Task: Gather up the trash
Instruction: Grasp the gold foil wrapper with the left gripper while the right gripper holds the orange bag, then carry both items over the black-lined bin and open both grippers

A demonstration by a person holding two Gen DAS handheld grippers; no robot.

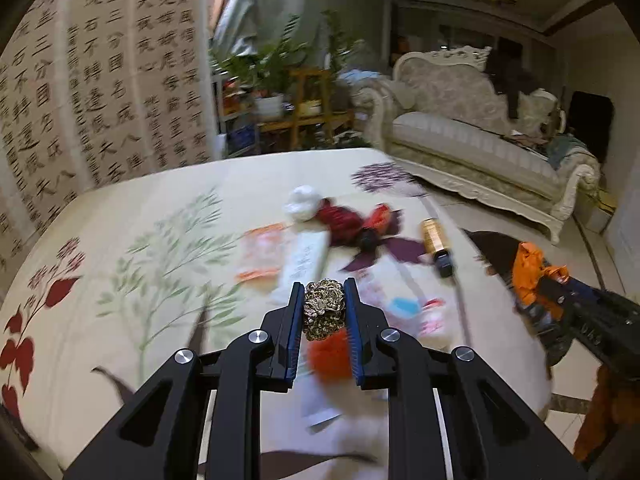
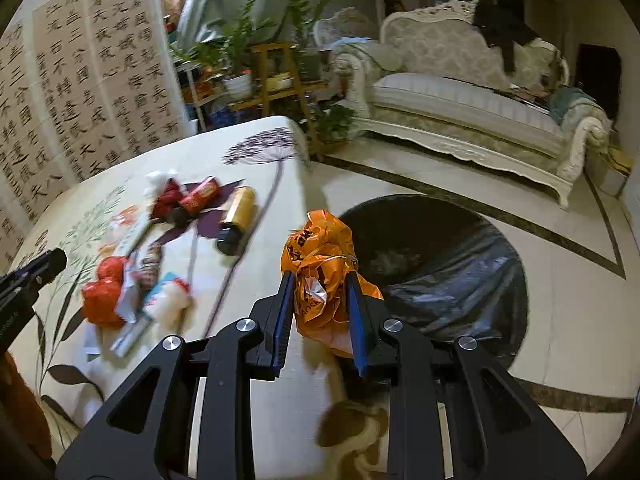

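My left gripper point(image 1: 322, 292) is shut on a crumpled gold foil wrapper point(image 1: 323, 312), held a little above the table's litter. In the right wrist view my right gripper point(image 2: 318, 280) is shut on a crumpled orange plastic bag point(image 2: 320, 264), just past the table's edge and in front of a round bin lined with a black bag point(image 2: 448, 276) on the floor. More trash lies on the floral tablecloth point(image 1: 160, 208): a white tissue ball point(image 1: 303, 203), red wrappers point(image 1: 340, 220), an orange packet point(image 1: 262, 252), a white box point(image 1: 306, 260) and a gold tube point(image 1: 434, 236).
A cream sofa point(image 2: 460, 104) stands beyond the tiled floor. Potted plants on a wooden rack point(image 2: 280, 68) and a calligraphy screen point(image 2: 80, 80) stand behind the table. The left gripper's tip point(image 2: 36, 272) shows at the left edge of the right wrist view.
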